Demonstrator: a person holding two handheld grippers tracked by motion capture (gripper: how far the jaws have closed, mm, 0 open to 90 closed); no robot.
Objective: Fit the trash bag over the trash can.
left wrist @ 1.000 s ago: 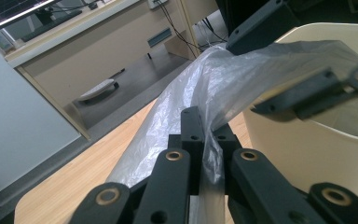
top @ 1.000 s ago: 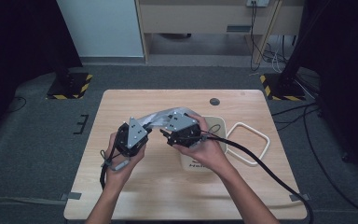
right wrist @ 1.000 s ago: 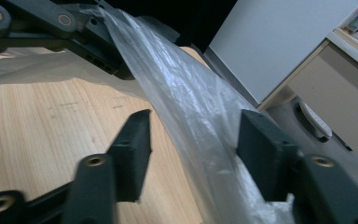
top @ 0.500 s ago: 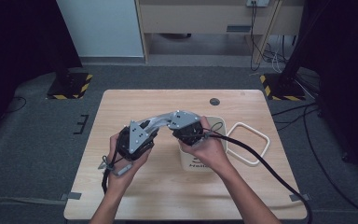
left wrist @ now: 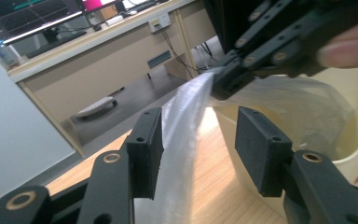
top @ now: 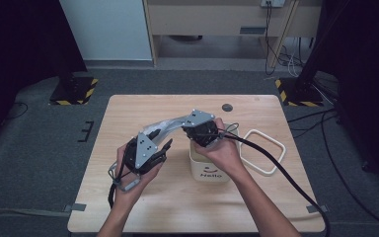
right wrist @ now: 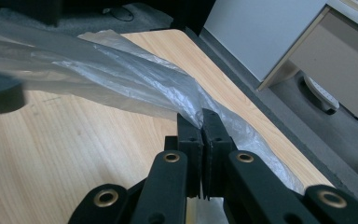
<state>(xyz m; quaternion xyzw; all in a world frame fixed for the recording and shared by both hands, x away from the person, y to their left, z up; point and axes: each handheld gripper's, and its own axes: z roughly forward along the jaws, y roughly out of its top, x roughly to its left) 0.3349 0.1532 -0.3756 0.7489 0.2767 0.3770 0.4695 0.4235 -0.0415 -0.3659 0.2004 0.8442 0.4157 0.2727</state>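
An office-like lab: desk (left wrist: 121,51) with monitors (left wrist: 28,14), cables, hazard-taped stand bases (top: 74,90).

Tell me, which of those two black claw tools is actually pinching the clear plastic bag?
The right gripper: its jaws are clamped together on the plastic bag above the cream bin. The left gripper has just been opening; the bag runs between its parted jaws.

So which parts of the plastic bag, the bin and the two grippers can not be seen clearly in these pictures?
- Inside of the bin, high view: hidden by the right hand and right gripper.
- Lower end of the plastic bag, left gripper view: cut off by the bottom edge.
- Left gripper, high view: its grey plate hides where the fingers meet the bag.
- Small dark disc, high view: too small to identify.
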